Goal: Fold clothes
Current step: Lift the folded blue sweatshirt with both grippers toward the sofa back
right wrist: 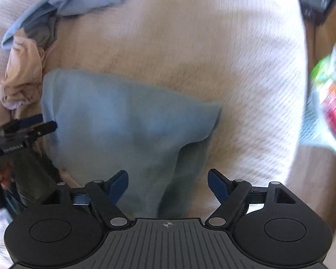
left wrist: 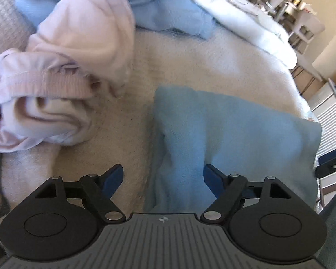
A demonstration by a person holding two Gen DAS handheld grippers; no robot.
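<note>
Both the left gripper [left wrist: 163,180] and the right gripper [right wrist: 168,183] are standing released above the folded light-blue cloth [right wrist: 123,121]; next, probably flattening it or fetching the crumpled pink garment [left wrist: 62,67].

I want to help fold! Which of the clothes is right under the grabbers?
The flat blue cloth under both grippers. The pink garment and other blue one lie crumpled farther off.

Folded light-blue garment [left wrist: 235,134] lies flat on the cream bed cover, near its front edge, one lower corner trailing loose. Pink garment [left wrist: 62,71], unfolded and bunched, lies apart beside it. Further blue clothing [left wrist: 163,11] is heaped toward the far edge.
</note>
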